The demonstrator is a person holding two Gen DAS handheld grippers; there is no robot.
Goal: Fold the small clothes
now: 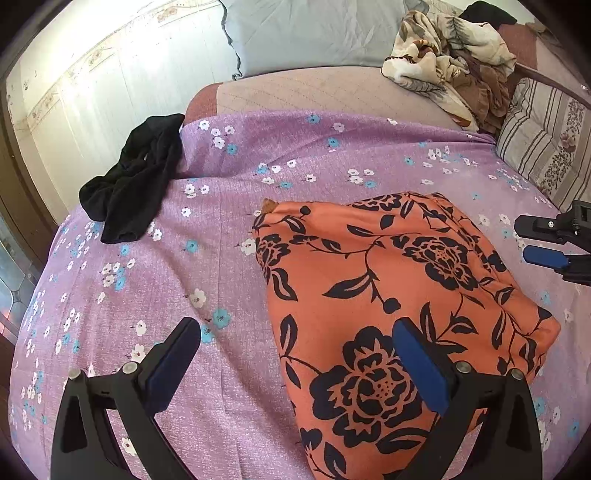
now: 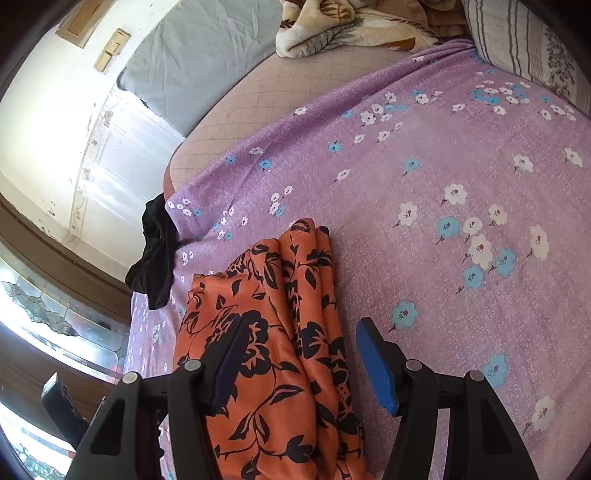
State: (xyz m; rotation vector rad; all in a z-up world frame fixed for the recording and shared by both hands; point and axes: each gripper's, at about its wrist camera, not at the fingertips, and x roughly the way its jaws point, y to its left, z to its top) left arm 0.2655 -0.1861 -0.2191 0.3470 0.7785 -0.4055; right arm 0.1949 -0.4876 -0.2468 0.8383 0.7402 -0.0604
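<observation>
An orange garment with a black flower print (image 1: 388,295) lies folded into a compact block on the purple flowered bedsheet (image 1: 221,206). My left gripper (image 1: 295,336) is open and empty, hovering above the garment's near left edge. My right gripper (image 2: 299,339) is open and empty above the garment's layered right edge (image 2: 291,325). The right gripper also shows at the right edge of the left wrist view (image 1: 546,240). A crumpled black garment (image 1: 136,181) lies at the far left of the bed, and it also shows in the right wrist view (image 2: 157,254).
A grey pillow (image 1: 314,33) leans at the head of the bed. A crumpled beige floral blanket (image 1: 450,62) and a striped cushion (image 1: 546,144) lie at the back right. A white wall (image 1: 92,92) and the bed's edge are on the left.
</observation>
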